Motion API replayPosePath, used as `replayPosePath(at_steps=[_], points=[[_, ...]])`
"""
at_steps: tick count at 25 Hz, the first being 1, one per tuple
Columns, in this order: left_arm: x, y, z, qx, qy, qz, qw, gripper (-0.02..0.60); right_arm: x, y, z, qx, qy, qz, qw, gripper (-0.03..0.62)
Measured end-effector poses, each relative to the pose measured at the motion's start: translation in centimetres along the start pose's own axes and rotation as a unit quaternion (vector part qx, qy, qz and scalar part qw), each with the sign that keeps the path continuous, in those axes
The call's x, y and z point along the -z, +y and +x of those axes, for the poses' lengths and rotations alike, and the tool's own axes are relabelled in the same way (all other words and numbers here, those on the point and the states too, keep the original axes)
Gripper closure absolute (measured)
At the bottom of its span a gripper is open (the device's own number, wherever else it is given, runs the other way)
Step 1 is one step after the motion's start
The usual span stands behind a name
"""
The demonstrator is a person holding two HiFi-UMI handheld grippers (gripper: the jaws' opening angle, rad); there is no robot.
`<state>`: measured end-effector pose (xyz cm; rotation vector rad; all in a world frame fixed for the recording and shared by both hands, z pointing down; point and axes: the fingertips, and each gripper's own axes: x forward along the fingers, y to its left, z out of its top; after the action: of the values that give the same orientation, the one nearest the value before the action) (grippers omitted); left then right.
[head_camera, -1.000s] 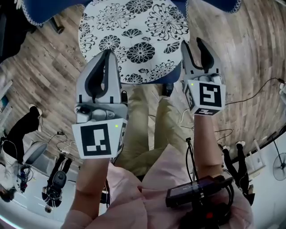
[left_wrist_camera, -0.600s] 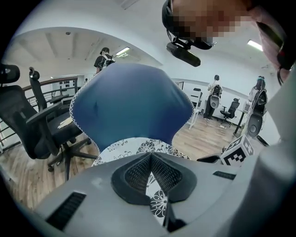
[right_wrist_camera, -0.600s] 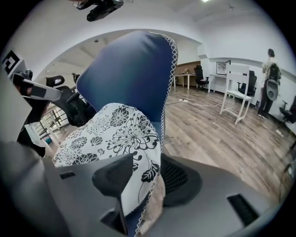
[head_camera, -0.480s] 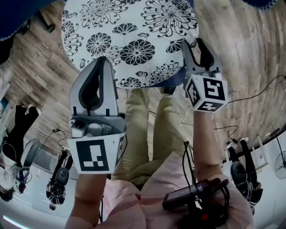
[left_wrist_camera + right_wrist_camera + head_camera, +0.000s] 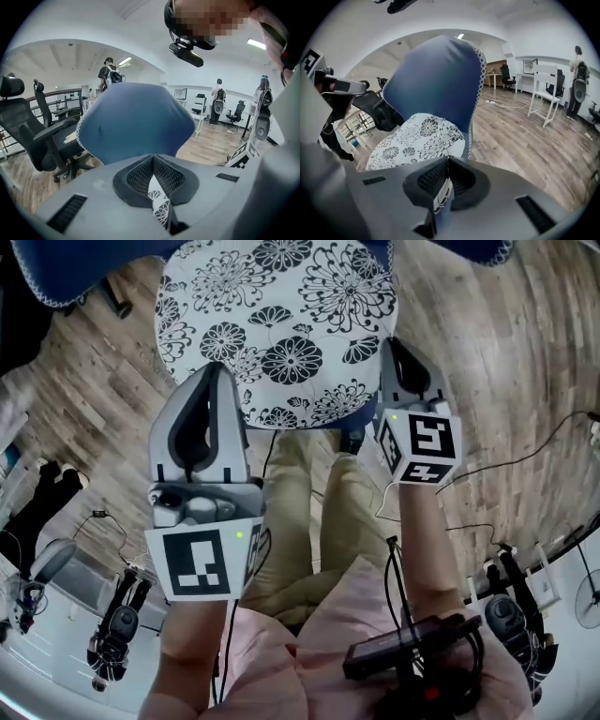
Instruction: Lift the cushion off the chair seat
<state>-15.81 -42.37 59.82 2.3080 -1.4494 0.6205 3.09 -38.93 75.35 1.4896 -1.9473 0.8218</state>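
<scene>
The white cushion with black flower print lies on the seat of a blue chair, in front of its upright back. My left gripper is at the cushion's near left edge, shut on it, and flowered fabric shows pinched between its jaws. At the cushion's near right edge my right gripper is also shut on it, with a strip of the cloth caught between its pads. From the right gripper view the cushion spreads out toward the chair back.
Wooden plank floor surrounds the chair. Black office chairs stand to the left and people further back. A white chair stands at the right. A cable runs over the floor. The person's legs stand just before the seat.
The right gripper's jaws, spread apart a second ago, have closed on the cushion's right edge. The left gripper has stayed shut at the near left edge.
</scene>
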Motion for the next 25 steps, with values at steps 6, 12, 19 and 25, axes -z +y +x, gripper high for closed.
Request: replayPosePath(at_steps=[6, 12, 19, 25], points=[[-6.8, -1.7, -4.3, -0.025, -0.063, 0.004, 0.9977, 0.571, -7.7, 2.5, -6.4, -0.028, -0.066, -0.042, 0.997, 0.585], [-12.2, -3.5, -9.2, -0.039, -0.117, 0.006, 0.9923, 0.571, -13.9, 4.7, -12.7, -0.042, -0.120, -0.083, 0.988, 0.586], [-18.7, -7.7, -15.4, -0.036, -0.182, -0.002, 0.9827, 0.571, -19.9, 6.0, -22.2, -0.037, -0.183, -0.127, 0.974, 0.586], [-24.5, -11.6, -20.2, -0.029, -0.229, 0.005, 0.9729, 0.571, -25.2, 6.1, -31.3, -0.032, -0.246, -0.155, 0.956, 0.586]])
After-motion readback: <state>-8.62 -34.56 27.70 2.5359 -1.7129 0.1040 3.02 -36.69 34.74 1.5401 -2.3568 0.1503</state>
